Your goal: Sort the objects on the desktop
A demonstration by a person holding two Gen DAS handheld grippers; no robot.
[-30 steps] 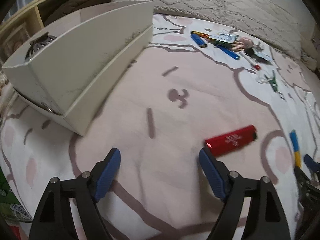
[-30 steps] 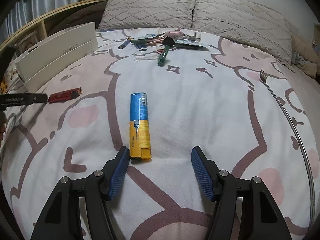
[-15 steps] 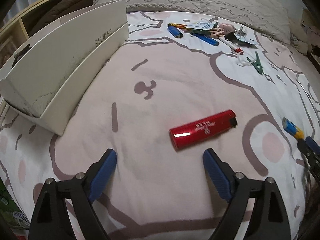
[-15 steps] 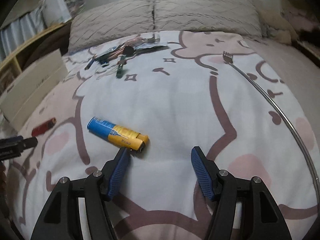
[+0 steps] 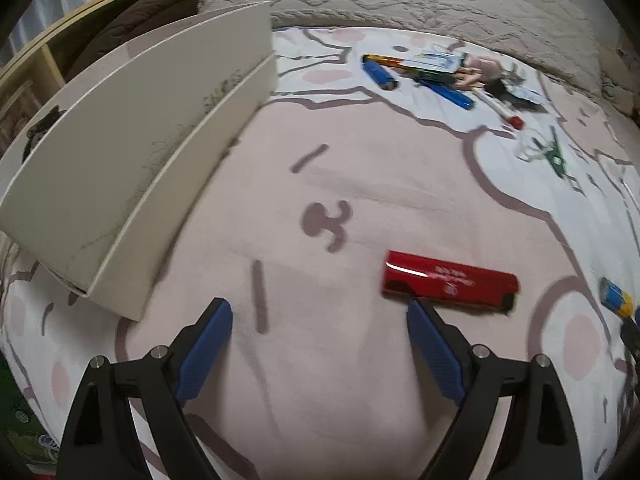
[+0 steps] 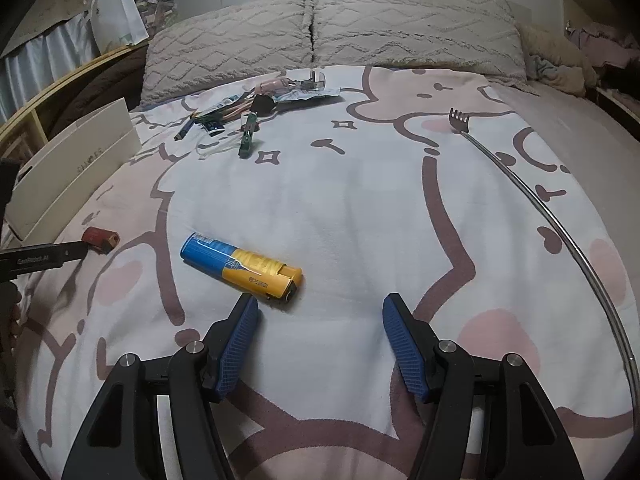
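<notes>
The left gripper (image 5: 319, 322) hangs over the pink-and-white bedspread (image 5: 360, 184) with its blue fingers (image 5: 202, 346) wide apart and nothing between them. A red lighter (image 5: 448, 282) lies flat on the bedspread just beyond the right finger's tip, outside the gap; whether the tip touches it cannot be told. To the left stands a white box (image 5: 132, 184), open at the top.

The right gripper (image 6: 318, 322) has its fingers (image 6: 236, 346) open and empty. A blue-and-yellow lighter (image 6: 242, 266) lies on the bedspread just beyond the left finger, its yellow end near that fingertip and its blue end pointing far left. Further left the red lighter (image 6: 100, 236) shows again, with the white box (image 6: 76, 172) behind it.

At the far side, near two grey pillows (image 6: 328, 40), sits a cluster of small things (image 6: 256, 108): pens, packets and a green clip (image 6: 246, 140). On the right a metal back scratcher (image 6: 532, 196) runs along the bedspread, its claw at the far end.
</notes>
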